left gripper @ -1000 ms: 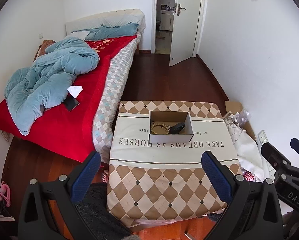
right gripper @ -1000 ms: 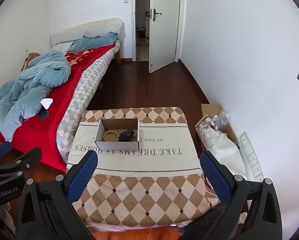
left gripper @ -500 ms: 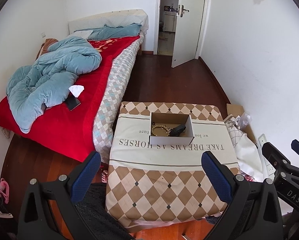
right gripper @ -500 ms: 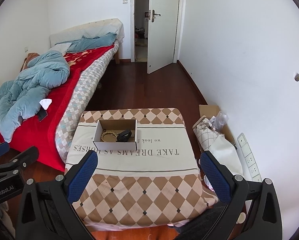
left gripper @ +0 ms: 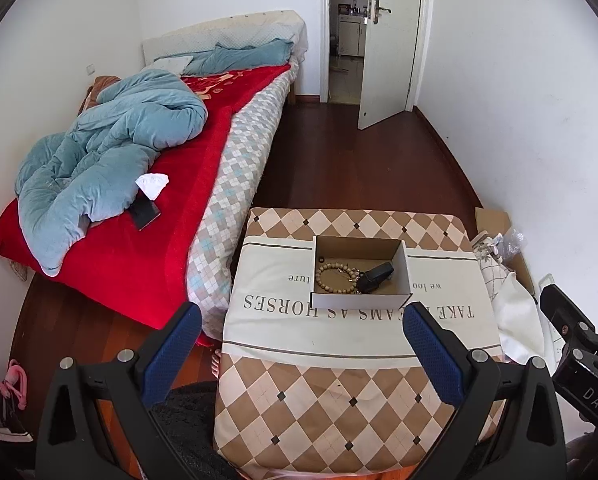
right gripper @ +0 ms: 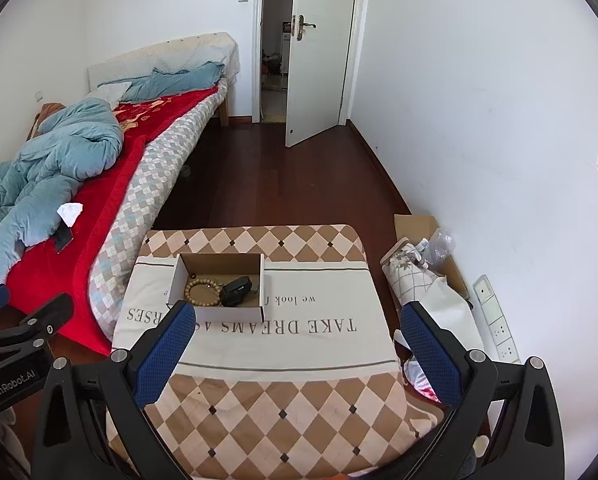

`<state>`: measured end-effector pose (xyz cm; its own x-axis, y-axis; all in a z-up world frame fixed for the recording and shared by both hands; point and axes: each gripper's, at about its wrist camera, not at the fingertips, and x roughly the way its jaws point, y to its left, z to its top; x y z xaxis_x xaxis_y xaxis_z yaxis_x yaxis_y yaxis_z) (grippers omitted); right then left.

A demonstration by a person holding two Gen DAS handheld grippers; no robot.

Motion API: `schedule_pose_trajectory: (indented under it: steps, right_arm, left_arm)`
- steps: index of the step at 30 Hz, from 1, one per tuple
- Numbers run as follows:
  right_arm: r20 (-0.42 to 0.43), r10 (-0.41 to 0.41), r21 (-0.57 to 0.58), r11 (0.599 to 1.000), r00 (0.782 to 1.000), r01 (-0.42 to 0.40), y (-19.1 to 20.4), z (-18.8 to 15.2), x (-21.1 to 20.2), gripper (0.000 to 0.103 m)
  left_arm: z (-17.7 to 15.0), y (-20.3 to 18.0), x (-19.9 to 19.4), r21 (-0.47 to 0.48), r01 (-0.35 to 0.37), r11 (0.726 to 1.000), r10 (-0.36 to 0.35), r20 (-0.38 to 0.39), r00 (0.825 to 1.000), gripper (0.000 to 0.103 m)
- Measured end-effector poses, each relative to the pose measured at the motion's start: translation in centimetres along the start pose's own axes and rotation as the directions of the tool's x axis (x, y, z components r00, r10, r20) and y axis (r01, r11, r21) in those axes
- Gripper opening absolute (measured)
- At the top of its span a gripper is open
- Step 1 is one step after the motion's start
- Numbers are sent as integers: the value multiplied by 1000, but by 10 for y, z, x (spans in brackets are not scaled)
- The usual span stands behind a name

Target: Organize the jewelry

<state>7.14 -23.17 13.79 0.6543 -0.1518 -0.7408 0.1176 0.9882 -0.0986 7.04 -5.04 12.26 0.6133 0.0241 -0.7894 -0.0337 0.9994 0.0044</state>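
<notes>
A small open cardboard box [left gripper: 361, 301] [right gripper: 219, 312] sits on a table covered by a checked cloth with lettering [left gripper: 339, 392] [right gripper: 283, 360]. Inside lie a wooden bead bracelet [left gripper: 335, 278] [right gripper: 201, 292], a black watch-like object [left gripper: 375, 277] [right gripper: 237, 291] and a small dark ring [left gripper: 321, 259]. My left gripper [left gripper: 301, 354] is open and empty, held above the table's near side. My right gripper [right gripper: 297, 354] is also open and empty, to the right of the box. Each gripper shows at the edge of the other's view.
A bed with a red blanket and blue duvet [left gripper: 111, 168] runs along the left wall, with a phone [left gripper: 144, 211] and tissue on it. Bags and cardboard [right gripper: 423, 276] lie right of the table by the wall. An open door [right gripper: 319, 52] is at the back.
Both grippers have drifted slightly; the box and table sit a little lower and nearer in both views. Both stay open and empty.
</notes>
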Motion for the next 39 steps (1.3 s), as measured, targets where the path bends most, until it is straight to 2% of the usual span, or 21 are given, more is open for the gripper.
schedule_pose_trajectory:
  steps: [12,21,24,39]
  right_arm:
    - [-57,-9,-28,1000,998,8,19,23,58,103]
    - [-122,-3,-38,999,993,-2,28,27,95,103]
    - [-144,4,-41,999,990,-10,29,25,101,103]
    - [-151,13,-39,999,988,-19,28,29,103,103]
  left_arm:
    - [24,4,50,4,-24,1000,24,-61,998,103]
    - [29,0,76,14,4,1000,-2,-123,992,103]
    - [29,-2,84,21,14,1000,-11,-161,987,103]
    - [34,-1,79,28,3,1000,1,-143,990,103]
